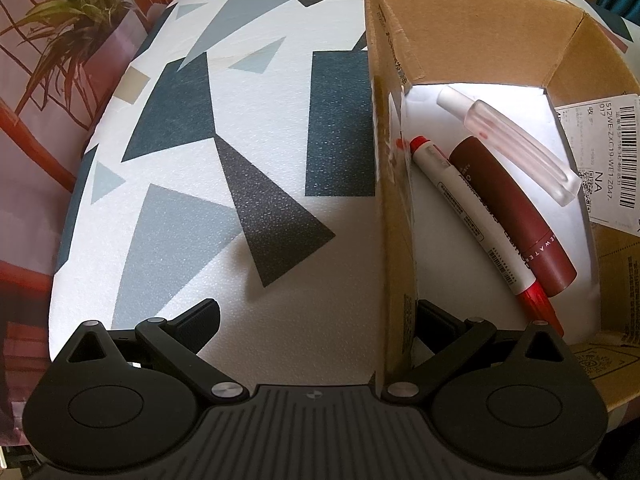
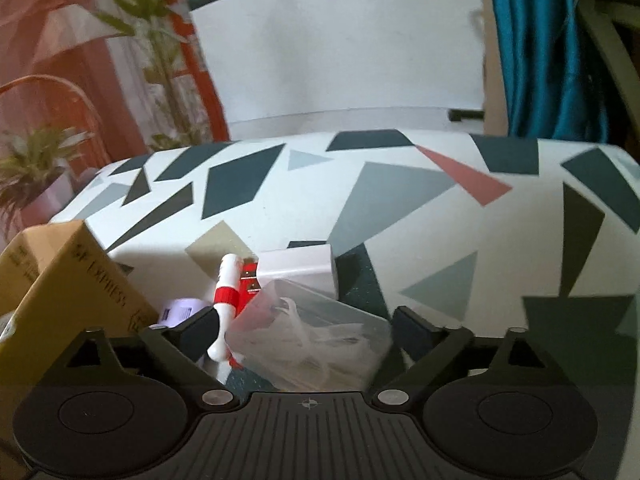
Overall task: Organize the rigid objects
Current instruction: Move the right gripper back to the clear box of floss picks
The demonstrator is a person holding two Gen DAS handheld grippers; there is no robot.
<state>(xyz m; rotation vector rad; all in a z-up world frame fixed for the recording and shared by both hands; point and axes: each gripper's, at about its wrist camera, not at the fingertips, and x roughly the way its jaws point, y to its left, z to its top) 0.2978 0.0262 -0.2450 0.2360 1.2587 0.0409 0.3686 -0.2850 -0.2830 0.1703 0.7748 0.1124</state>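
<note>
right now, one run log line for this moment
left gripper: open, astride brown cardboard box wall | right gripper: open over clear plastic case

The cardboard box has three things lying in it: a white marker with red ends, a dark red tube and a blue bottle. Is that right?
Not quite. In the left wrist view the cardboard box holds the white marker, the dark red tube and a clear bottle, not a blue one.

Left wrist light: bright daylight, glare on the white floor of the cardboard box [image 1: 400, 216].
Left wrist shadows: soft shade across the lower tabletop [image 1: 280, 152].
Right wrist light: dimmer, foreground in shadow.
Right wrist sharpness: slight blur throughout.
Distortion: strong fisheye bending at all edges, dark corners.
</note>
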